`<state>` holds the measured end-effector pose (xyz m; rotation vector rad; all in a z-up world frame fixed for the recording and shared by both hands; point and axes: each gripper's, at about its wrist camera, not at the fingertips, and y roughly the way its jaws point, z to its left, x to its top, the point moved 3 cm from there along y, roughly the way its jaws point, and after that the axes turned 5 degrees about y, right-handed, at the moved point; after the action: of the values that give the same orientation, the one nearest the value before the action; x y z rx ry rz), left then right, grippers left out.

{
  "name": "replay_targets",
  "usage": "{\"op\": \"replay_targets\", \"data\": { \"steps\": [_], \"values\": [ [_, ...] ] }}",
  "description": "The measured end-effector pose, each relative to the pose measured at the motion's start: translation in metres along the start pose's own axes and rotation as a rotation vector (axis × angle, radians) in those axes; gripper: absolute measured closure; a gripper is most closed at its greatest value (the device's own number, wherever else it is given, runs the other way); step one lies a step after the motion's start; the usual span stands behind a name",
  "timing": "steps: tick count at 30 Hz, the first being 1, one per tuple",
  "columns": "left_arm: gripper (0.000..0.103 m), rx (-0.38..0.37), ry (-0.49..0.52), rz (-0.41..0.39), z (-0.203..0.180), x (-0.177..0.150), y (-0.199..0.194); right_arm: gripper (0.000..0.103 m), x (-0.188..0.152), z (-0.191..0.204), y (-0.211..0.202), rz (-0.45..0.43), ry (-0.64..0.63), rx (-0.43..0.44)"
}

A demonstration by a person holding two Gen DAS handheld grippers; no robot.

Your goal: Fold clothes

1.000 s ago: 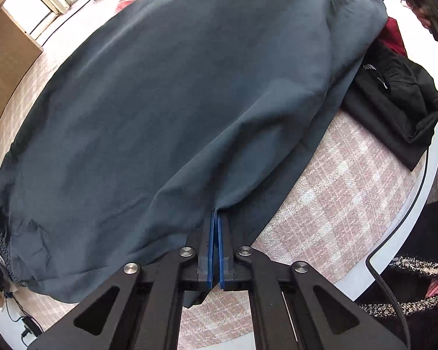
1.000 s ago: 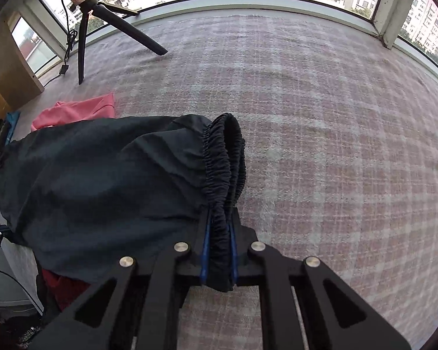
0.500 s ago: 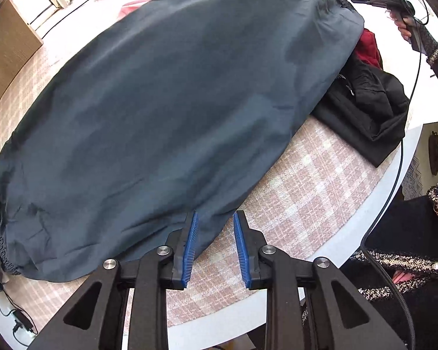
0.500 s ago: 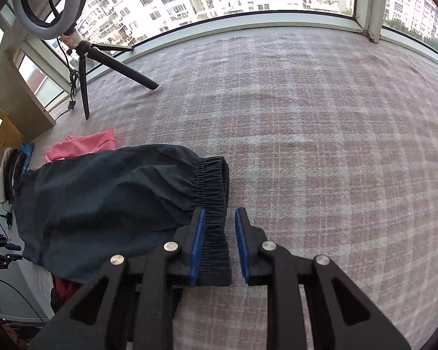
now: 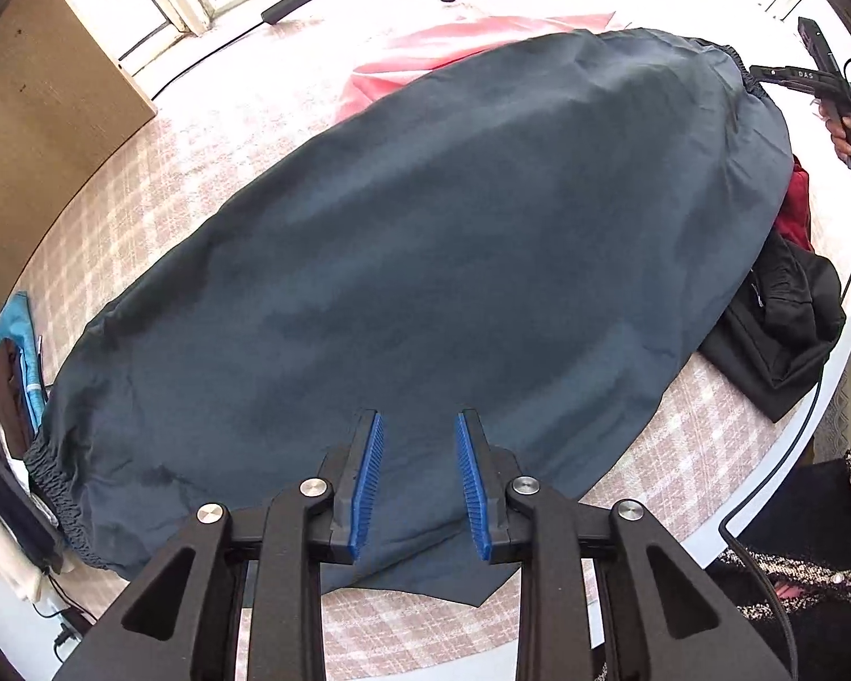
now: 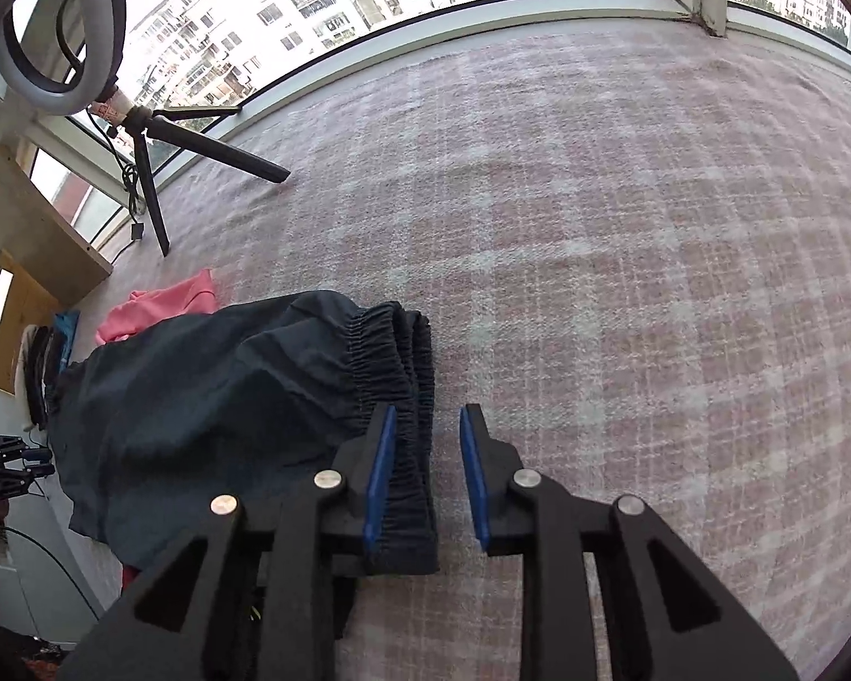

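Dark navy trousers (image 5: 454,261) lie flat, spread lengthwise on plaid-covered counter (image 6: 624,238); elastic waistband (image 6: 403,397) gathered at one end, doubled over.

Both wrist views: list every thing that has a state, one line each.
left gripper: open, over the trousers' edge.
right gripper: open, waistband between its fingers, unclamped.
dark trousers: folded over, lying flat on the checked cloth.
pink garment: partly under the trousers.
black garment: crumpled at the table edge.
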<state>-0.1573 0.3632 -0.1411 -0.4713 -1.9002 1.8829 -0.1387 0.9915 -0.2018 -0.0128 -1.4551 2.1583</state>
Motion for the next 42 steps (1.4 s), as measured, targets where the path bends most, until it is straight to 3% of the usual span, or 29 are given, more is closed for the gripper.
{"op": "replay_targets", "data": {
  "steps": [5,8,12,14,19,21,22,24,27,34,37,40,42],
  "values": [
    [0.072,-0.035,0.022,0.011,-0.016,0.002,0.013,0.066,-0.02,-0.01,0.004,0.006,0.008,0.008],
    [0.072,-0.045,0.018,0.018,-0.02,0.003,0.02,0.065,-0.026,0.008,0.009,0.023,-0.04,0.088],
    [0.072,-0.053,0.012,0.012,-0.021,0.002,0.02,0.067,-0.037,0.033,0.017,-0.008,-0.212,-0.025],
    [0.072,-0.049,0.01,0.009,-0.021,0.001,0.019,0.077,-0.038,0.033,0.016,-0.026,-0.207,-0.076],
    [0.072,-0.02,0.02,0.009,-0.019,-0.002,0.017,0.08,-0.042,0.044,0.017,-0.048,-0.249,-0.164],
    [0.072,-0.004,0.028,0.0,-0.016,-0.003,0.012,0.084,-0.036,0.045,0.014,-0.019,-0.198,-0.156],
    [0.072,0.005,0.033,-0.009,-0.015,-0.004,0.008,0.091,-0.033,0.045,0.006,-0.028,-0.166,-0.135],
    [0.072,0.021,0.037,-0.032,-0.009,-0.008,-0.002,0.094,-0.025,0.045,-0.01,-0.047,-0.103,-0.095],
    [0.072,0.031,0.021,-0.071,0.005,-0.015,-0.018,0.095,-0.021,0.053,-0.035,-0.076,-0.084,-0.084],
    [0.072,0.015,-0.009,-0.104,0.011,-0.024,-0.045,0.095,-0.024,0.048,-0.033,-0.075,0.032,-0.091],
    [0.072,0.004,0.001,-0.095,0.017,-0.023,-0.025,0.095,-0.03,0.043,-0.019,-0.026,0.057,-0.086],
    [0.072,-0.015,-0.006,-0.091,0.024,-0.03,-0.018,0.089,-0.038,0.028,0.005,0.103,0.111,-0.129],
    [0.072,-0.017,-0.004,-0.079,0.027,-0.036,-0.014,0.084,-0.04,0.023,-0.006,0.044,0.156,-0.103]
  ]
}}
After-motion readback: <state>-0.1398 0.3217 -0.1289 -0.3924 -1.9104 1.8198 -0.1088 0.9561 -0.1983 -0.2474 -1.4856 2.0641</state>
